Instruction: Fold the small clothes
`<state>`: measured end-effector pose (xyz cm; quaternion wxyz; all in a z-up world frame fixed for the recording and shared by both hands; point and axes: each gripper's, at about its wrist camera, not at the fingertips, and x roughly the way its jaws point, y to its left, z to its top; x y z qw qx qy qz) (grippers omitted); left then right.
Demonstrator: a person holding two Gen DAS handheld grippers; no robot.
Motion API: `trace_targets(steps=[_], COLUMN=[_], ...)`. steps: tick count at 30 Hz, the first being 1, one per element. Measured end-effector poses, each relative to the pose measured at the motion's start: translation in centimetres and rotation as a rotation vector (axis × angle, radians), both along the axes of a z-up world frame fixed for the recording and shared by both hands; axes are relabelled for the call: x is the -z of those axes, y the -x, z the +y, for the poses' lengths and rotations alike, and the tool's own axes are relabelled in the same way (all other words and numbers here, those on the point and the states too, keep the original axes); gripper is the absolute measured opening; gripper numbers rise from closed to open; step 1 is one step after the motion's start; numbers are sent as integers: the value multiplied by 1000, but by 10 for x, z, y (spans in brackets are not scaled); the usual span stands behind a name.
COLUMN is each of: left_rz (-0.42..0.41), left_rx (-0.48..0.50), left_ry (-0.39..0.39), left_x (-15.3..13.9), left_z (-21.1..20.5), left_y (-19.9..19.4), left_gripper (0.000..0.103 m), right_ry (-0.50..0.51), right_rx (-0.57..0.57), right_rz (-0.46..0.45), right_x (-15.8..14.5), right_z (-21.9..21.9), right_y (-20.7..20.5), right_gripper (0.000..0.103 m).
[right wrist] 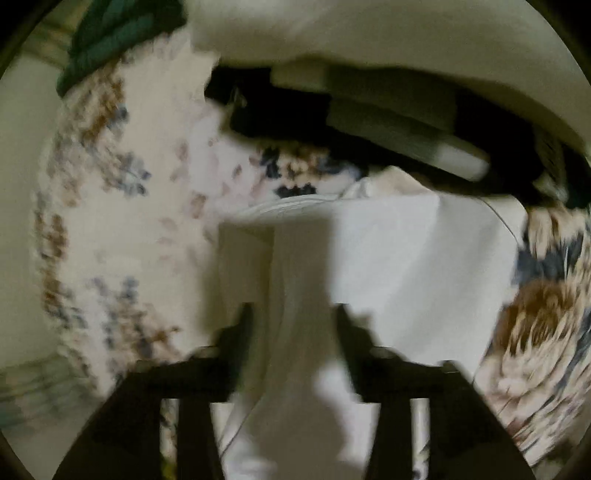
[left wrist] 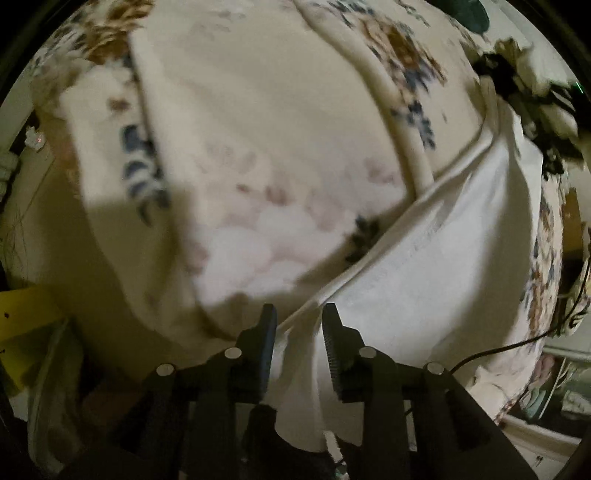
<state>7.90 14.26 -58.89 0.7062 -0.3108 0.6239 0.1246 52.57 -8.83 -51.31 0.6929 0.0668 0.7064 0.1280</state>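
A small white garment (left wrist: pixel 443 258) lies on a cream blanket with blue and brown flowers (left wrist: pixel 258 129). In the left wrist view a bunched edge of it runs up between my left gripper's (left wrist: pixel 300 321) fingers. The jaws stand a little apart, and the cloth looks loose between the pads. In the right wrist view, which is blurred, the white garment (right wrist: pixel 388 258) lies folded flat on the floral blanket (right wrist: pixel 110 221). A strip of it passes between the widely parted fingers of my right gripper (right wrist: pixel 293 321), and neither pad presses on it.
A dark green cloth (right wrist: pixel 122 29) lies at the blanket's far edge, beside a cream pillow (right wrist: pixel 369 29) and grey flat boxes (right wrist: pixel 388 110) in a dark gap. A black cable (left wrist: pixel 498 350) trails off the bed's side. A yellow object (left wrist: pixel 26 314) sits low on the left.
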Motion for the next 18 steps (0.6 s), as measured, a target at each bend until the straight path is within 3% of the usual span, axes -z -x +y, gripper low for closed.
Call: trace_targets(steps=[2,3,6,8,14,18], left_rz=[-14,-25,-93,-154,-317,-318], left_rx=[-22,-31,-30,-11,138,229], left_ry=[12,15,12,19,-10,-12], left_x=[-12,-21,-43,-53,-79,-62], left_z=[7,10,14,16,-26,-57], left_y=[2,0,-26,-56,-203,-304], left_gripper=[26,33,54,57,58,57], right_ry=[-54,-89,-127,-128,-155,-201], right_rx=[38,62,95,102,161,227], right_rz=[-11,-23,-42,-53,-66,-64], right_x=[-19,-30,-47,-49,-16,13], right_z=[-23,-39,-78,-97,-153,-175], right_y=[10,17,32,39,33,21], right_gripper=[66,71,73,73,73,73])
